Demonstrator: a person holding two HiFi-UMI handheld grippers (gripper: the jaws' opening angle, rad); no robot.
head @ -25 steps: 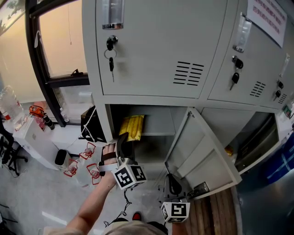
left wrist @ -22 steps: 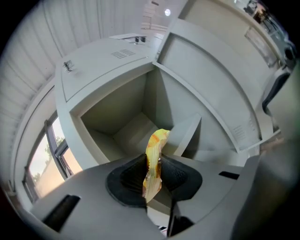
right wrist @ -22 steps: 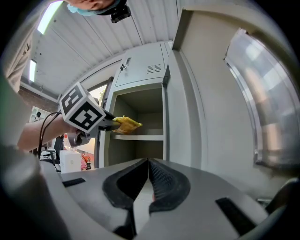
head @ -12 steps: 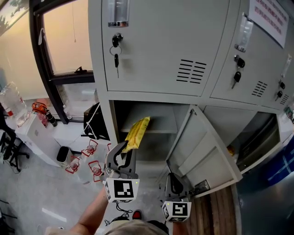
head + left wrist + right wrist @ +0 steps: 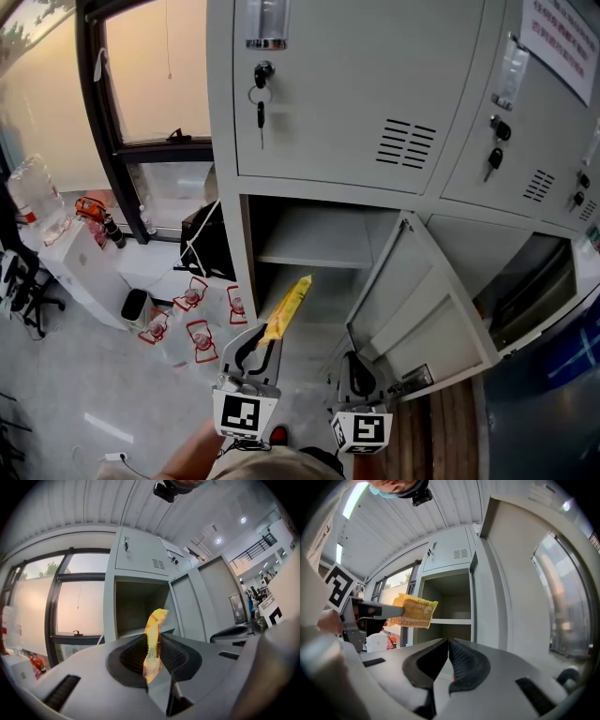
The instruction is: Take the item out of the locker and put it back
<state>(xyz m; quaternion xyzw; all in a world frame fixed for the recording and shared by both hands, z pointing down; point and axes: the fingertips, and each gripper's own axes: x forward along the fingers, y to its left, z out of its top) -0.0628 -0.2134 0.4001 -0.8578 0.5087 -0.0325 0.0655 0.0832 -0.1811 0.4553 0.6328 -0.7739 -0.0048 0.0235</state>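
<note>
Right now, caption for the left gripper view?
Left gripper clamps yellow packet edge-on in front of the open locker.

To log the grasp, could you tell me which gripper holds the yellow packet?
The left gripper: its jaws pinch the yellow packet; the right gripper is shut and empty.

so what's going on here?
A person works with a gripper in each hand. The left tongs are clamped on a yellow packet, held out in front of the open locker compartment and outside it. The right tongs are shut with nothing in them, low beside the open door.
</note>
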